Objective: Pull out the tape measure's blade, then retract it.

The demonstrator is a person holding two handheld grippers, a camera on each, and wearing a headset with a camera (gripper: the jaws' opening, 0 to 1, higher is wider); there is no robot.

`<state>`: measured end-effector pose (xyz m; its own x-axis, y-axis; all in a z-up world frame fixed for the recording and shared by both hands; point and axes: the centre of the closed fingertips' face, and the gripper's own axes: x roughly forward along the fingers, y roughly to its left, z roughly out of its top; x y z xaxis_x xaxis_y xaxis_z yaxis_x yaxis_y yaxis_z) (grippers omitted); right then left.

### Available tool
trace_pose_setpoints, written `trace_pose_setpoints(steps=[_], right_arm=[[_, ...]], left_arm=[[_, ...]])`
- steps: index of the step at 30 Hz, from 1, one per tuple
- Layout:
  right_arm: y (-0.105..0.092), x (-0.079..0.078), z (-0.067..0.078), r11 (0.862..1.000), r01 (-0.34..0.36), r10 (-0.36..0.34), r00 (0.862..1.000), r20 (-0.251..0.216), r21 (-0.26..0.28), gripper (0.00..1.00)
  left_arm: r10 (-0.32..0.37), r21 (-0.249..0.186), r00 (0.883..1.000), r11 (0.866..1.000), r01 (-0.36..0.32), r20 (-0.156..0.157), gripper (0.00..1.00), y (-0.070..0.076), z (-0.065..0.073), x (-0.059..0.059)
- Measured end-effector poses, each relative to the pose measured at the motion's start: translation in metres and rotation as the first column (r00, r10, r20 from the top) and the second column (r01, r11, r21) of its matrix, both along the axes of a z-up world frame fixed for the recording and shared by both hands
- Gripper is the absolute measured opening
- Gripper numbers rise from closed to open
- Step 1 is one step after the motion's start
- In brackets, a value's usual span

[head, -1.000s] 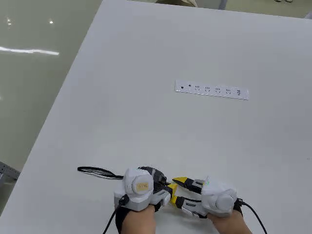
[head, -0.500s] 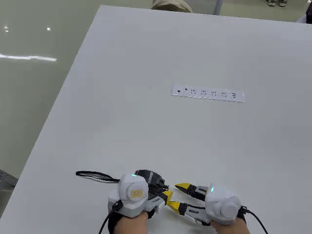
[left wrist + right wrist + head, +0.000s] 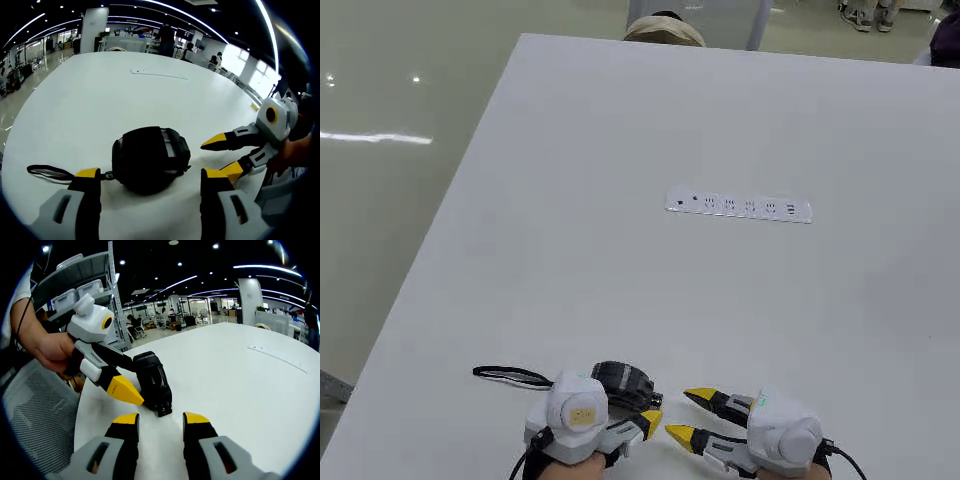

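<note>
A black tape measure (image 3: pixel 620 384) lies on the white table (image 3: pixel 650 130) near its front edge, its black wrist strap (image 3: pixel 508 376) trailing to the left. No blade shows outside the case. My left gripper (image 3: pixel 632 402) stands open, its yellow-tipped jaws on either side of the tape measure (image 3: pixel 150 157) without touching it. In the right gripper view, one of the left gripper's fingers (image 3: pixel 122 389) lies beside the case (image 3: pixel 155 380). My right gripper (image 3: pixel 682 414) is open just right of the case, holding nothing, its own fingertips (image 3: pixel 197 419) short of it.
A white power strip (image 3: pixel 738 205) lies flat near the middle of the table. The table's left edge (image 3: pixel 440 230) drops off to a glossy floor. A chair back (image 3: pixel 665 28) stands beyond the far edge.
My right gripper has drawn back from the left one, so the gap between their tips has widened. The tape measure has stayed in place. The head view has tilted.
</note>
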<state>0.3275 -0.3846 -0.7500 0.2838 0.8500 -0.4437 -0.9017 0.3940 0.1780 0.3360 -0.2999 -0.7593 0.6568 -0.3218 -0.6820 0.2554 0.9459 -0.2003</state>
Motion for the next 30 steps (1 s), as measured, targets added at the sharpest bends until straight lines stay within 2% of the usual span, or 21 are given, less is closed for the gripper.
trace_pose_setpoints(steps=[11, 16, 18, 20, 22, 27, 30], right_arm=[[-0.012, -0.006, 0.002, 1.000, 0.025, -0.025, 1.000, -0.003, -0.003, 0.35], [-0.017, -0.009, 0.005, 0.999, 0.046, -0.046, 0.999, -0.007, 0.004, 0.36], [-0.019, -0.010, 0.006, 0.998, 0.055, -0.055, 0.998, -0.008, 0.011, 0.36], [-0.022, -0.010, 0.006, 0.998, 0.063, -0.063, 0.998, -0.009, 0.008, 0.36], [-0.023, -0.011, 0.008, 0.997, 0.070, -0.070, 0.998, -0.009, 0.013, 0.37], [-0.028, -0.013, 0.016, 0.994, 0.097, -0.097, 0.995, -0.002, 0.041, 0.38], [-0.030, -0.014, 0.017, 0.994, 0.102, -0.103, 0.995, 0.001, 0.037, 0.38]], left_arm=[[-0.068, 0.003, 0.998, 0.998, 0.068, 0.013, 0.79, 0.010, 0.001, -0.007], [-0.111, 0.008, 0.993, 0.994, 0.111, 0.029, 0.79, 0.009, 0.003, -0.006], [-0.121, -0.011, 0.992, 0.993, 0.121, 0.033, 0.79, 0.008, 0.006, -0.007], [-0.149, 0.000, 0.988, 0.989, 0.149, 0.038, 0.78, 0.009, 0.007, -0.009], [-0.155, -0.007, 0.986, 0.988, 0.156, 0.053, 0.78, 0.009, 0.011, -0.009], [-0.169, -0.007, 0.984, 0.985, 0.170, 0.057, 0.78, 0.016, 0.013, -0.014], [-0.181, -0.005, 0.982, 0.983, 0.182, 0.061, 0.79, 0.018, 0.014, -0.016]])
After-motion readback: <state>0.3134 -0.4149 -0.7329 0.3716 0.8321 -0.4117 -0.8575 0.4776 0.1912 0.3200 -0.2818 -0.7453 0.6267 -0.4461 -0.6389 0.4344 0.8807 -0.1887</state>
